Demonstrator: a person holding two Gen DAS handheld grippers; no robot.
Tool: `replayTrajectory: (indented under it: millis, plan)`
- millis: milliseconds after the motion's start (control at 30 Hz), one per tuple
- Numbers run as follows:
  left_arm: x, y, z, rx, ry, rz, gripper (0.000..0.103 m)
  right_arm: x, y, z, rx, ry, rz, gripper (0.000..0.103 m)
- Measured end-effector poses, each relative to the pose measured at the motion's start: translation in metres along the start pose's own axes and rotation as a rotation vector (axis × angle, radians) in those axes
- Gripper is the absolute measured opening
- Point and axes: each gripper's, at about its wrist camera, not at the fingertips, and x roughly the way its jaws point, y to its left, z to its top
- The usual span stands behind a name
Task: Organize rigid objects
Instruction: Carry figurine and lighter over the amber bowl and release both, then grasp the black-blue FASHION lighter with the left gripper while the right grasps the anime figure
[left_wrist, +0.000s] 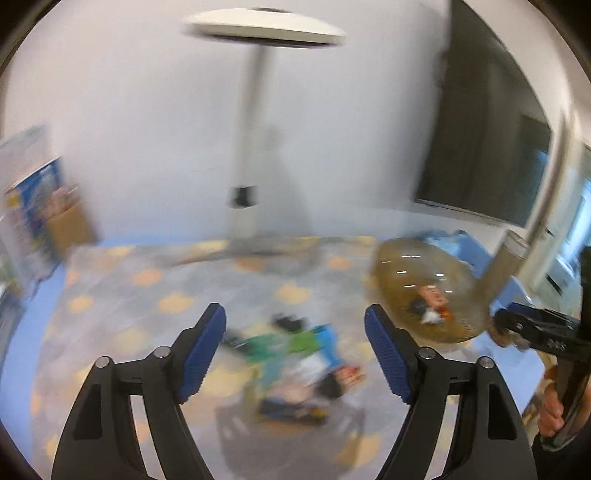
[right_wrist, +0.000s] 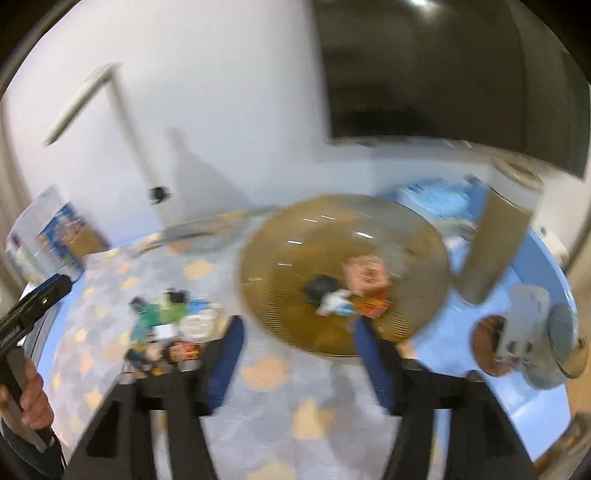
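Note:
A heap of small colourful toys (left_wrist: 295, 369) lies blurred on the patterned cloth, just past my left gripper (left_wrist: 295, 332), which is open with nothing between its blue pads. To its right stands a clear amber bowl (left_wrist: 391, 266) holding a few small items (left_wrist: 432, 302). In the right wrist view my right gripper (right_wrist: 299, 354) is open and empty, hovering at the near rim of the amber bowl (right_wrist: 273, 258). Inside the bowl lie an orange piece (right_wrist: 365, 277), a black one and a white one. The toy heap (right_wrist: 166, 325) sits left of the bowl.
The cloth (right_wrist: 266, 373) covers a round blue table (right_wrist: 532, 410). A tall brown tube (right_wrist: 491, 251), a grey jar (right_wrist: 528, 339) and a brown cup (right_wrist: 487, 339) stand right of the bowl. A lamp pole (left_wrist: 251, 147) rises at the back; boxes (left_wrist: 40, 206) at far left.

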Motion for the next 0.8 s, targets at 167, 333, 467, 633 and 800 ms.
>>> replayTrajectory:
  millis: [167, 333, 467, 633, 800]
  plan:
    - [0.014, 0.06, -0.049, -0.101, 0.1, 0.107, 0.078, 0.027, 0.066, -0.035, -0.155, 0.031, 0.057, 0.063]
    - [0.048, 0.095, -0.102, -0.146, 0.228, 0.227, 0.078, 0.078, 0.101, -0.081, -0.26, 0.067, 0.035, 0.063]
    - [0.053, 0.097, -0.118, -0.137, 0.239, 0.235, 0.078, 0.103, 0.102, -0.101, -0.272, 0.119, 0.036, 0.063]
    - [0.06, 0.091, -0.12, -0.101, 0.265, 0.256, 0.078, 0.113, 0.097, -0.1, -0.258, 0.151, 0.018, 0.064]
    - [0.065, 0.087, -0.117, -0.071, 0.291, 0.251, 0.078, 0.117, 0.092, -0.097, -0.234, 0.178, 0.027, 0.064]
